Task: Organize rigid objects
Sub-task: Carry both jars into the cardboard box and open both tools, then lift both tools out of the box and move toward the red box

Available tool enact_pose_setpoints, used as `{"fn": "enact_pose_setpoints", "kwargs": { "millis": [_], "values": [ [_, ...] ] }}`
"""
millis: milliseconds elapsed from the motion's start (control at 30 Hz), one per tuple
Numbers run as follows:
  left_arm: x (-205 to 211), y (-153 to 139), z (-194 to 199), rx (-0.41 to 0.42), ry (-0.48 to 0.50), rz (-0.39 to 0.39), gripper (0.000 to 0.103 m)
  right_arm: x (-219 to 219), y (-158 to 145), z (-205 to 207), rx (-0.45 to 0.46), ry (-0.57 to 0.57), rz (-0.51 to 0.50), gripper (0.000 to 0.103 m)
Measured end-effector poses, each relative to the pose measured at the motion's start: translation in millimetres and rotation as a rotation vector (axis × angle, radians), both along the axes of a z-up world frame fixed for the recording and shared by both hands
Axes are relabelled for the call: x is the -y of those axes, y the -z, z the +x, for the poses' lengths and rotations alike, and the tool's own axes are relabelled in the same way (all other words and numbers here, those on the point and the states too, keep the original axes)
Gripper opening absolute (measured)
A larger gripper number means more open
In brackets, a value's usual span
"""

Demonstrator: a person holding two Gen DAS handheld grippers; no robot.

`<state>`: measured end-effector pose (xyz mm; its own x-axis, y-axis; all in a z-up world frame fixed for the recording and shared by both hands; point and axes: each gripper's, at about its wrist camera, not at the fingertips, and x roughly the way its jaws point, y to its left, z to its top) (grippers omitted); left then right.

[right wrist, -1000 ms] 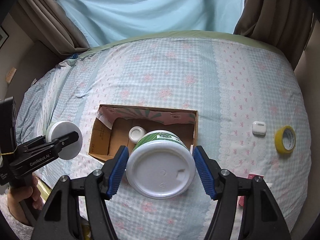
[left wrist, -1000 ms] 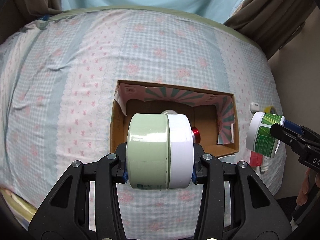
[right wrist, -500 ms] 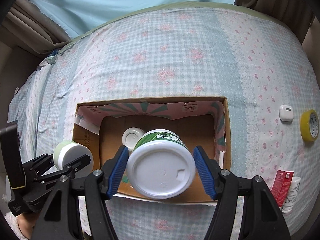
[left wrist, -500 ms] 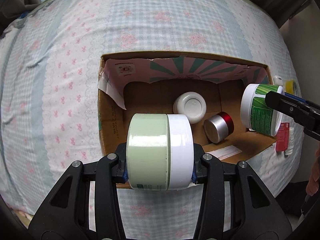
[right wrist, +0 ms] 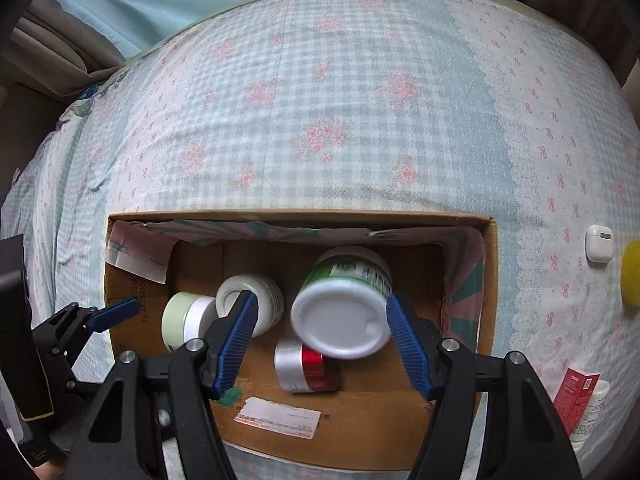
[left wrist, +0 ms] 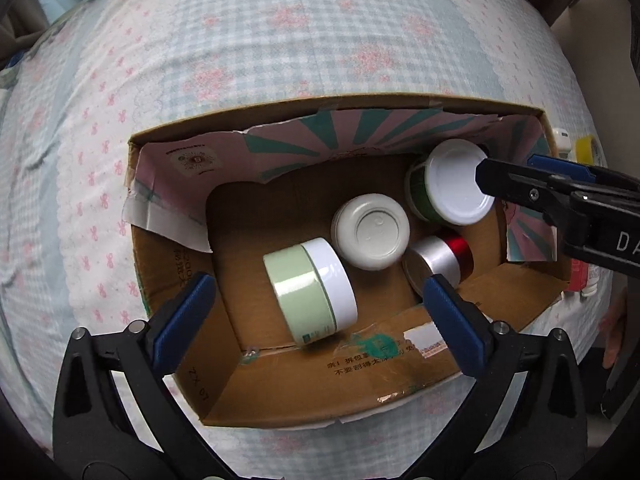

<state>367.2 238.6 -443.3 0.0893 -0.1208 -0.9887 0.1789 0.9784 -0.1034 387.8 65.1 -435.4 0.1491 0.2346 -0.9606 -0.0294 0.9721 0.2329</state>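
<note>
An open cardboard box (left wrist: 280, 384) sits on the bed. My left gripper (left wrist: 318, 300) hangs over it, pointing straight down, jaws opening and spread wide. Below them a pale green jar with a white lid (left wrist: 310, 292) lies on its side on the box floor, clear of both pads. My right gripper (right wrist: 320, 308) is over the box's right part with its jaws opening. A green tub with a white lid (right wrist: 340, 312) lies tilted between them, and the left pad stands clear of it. A white jar (left wrist: 370, 232) and a silver-and-red jar (left wrist: 440, 256) also lie inside.
The box rests on a checked floral bedsheet (right wrist: 340, 120). To its right lie a white earbud case (right wrist: 599, 244), a yellow tape roll (right wrist: 632, 278), a red carton (right wrist: 576, 396) and a white tube (right wrist: 592, 412). Curtains hang behind the bed.
Both grippers came down over the box. The left one let go of the pale green jar, which now lies in the box. The right jaws spread away from the green tub.
</note>
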Motion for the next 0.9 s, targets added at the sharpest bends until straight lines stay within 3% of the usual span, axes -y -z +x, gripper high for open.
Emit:
{"fn": "enact_pose_setpoints", "kwargs": {
  "millis": [33, 67, 433, 900],
  "values": [
    [-1, 0, 0, -0.005, -0.002, -0.001, 0.103, 0, 1, 0, -0.007, -0.002, -0.008, 0.082],
    [-2, 0, -2, -0.010, -0.003, -0.003, 0.103, 0, 2, -1, -0.006, -0.007, -0.008, 0.103],
    [-16, -26, -19, 0.036, -0.044, 0.008, 0.103, 5, -12, -25, 0.031, -0.029, -0.028, 0.103],
    [-13, -116, -90, 0.162, -0.083, -0.006, 0.103, 15, -109, -87, 0.149, -0.047, -0.053, 0.103]
  ]
}}
